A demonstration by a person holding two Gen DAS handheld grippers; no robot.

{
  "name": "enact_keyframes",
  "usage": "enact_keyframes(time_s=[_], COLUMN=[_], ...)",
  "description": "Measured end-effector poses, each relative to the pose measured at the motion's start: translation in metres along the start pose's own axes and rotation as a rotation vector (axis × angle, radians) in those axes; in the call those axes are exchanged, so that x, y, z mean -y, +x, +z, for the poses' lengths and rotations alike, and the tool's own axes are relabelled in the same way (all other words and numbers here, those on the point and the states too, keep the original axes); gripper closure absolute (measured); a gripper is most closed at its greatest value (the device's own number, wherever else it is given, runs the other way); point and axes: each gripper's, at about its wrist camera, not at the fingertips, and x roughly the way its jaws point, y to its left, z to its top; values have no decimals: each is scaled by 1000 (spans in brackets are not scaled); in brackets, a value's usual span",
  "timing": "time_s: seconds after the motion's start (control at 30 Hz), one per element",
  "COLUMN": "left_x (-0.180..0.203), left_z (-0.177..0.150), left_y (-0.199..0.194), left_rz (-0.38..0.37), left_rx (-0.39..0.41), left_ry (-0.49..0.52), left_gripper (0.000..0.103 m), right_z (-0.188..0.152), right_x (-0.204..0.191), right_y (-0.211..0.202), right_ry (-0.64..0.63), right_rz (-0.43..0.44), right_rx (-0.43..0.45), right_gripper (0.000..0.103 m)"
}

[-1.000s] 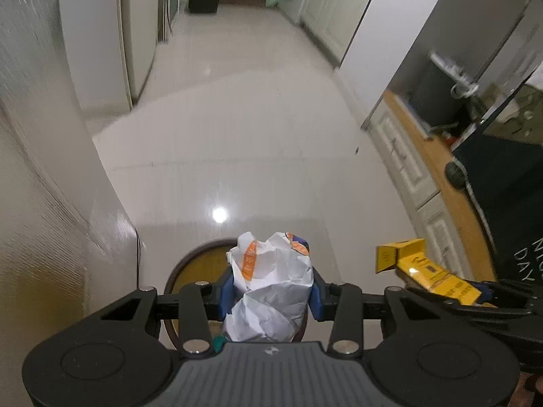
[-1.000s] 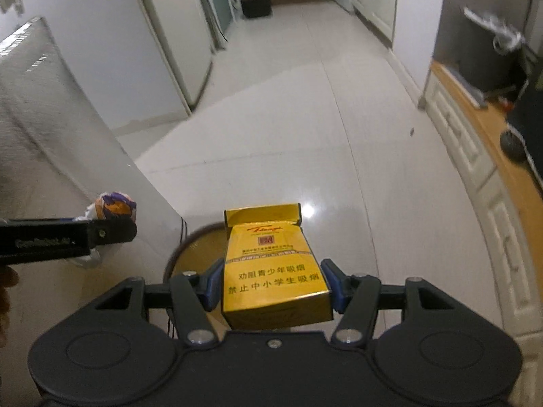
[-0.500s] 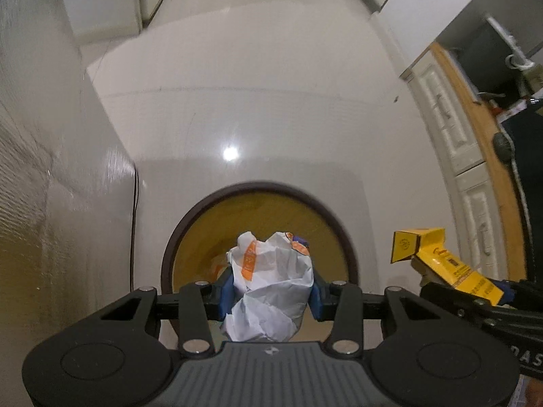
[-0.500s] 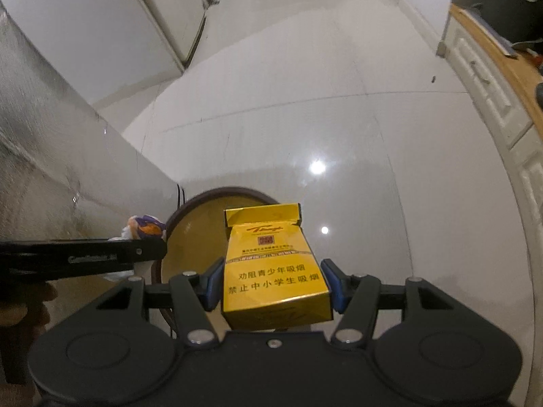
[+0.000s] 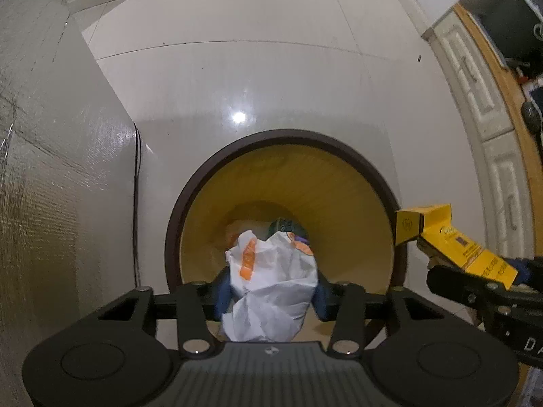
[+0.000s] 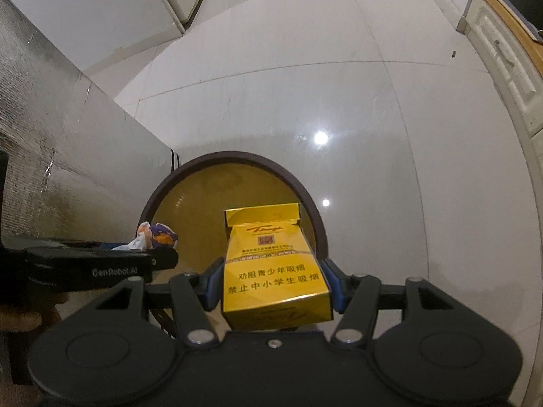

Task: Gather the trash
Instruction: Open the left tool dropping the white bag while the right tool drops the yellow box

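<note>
Tongs first: my left gripper [image 5: 271,296] was easing open around the crumpled white wrapper [image 5: 271,288], still between the pads, right over the bin [image 5: 359,156]. My right gripper [image 6: 273,286] was clamped on the yellow cigarette pack [image 6: 271,271] above the same bin. Glossy white tile floor [image 5: 271,78] all round, foil-looking panel [image 5: 51,169] on the left. Couldn't make out the stuff at the bin's bottom.
</note>
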Motion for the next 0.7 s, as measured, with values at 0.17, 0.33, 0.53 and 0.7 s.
enact_keyframes(time_s=[0.17, 0.33, 0.53, 0.7], left_x=[-4, -2, -7, -12], left_z=[-3, -6, -8, -9], left_y=[5, 7, 11, 6], left_rz=[25, 76, 96, 109], left_rx=[-26, -37, -77, -78], left_ry=[12, 60, 69, 40], left_gripper=[30, 16, 3, 0], right_z=[4, 7, 9, 10], right_x=[-3, -4, -7, -10], right_y=[10, 13, 15, 15], right_ry=[0, -4, 5, 6], right_rz=[5, 10, 30, 48], right_rx=[-14, -16, -3, 7], right_gripper=[43, 43, 43, 43])
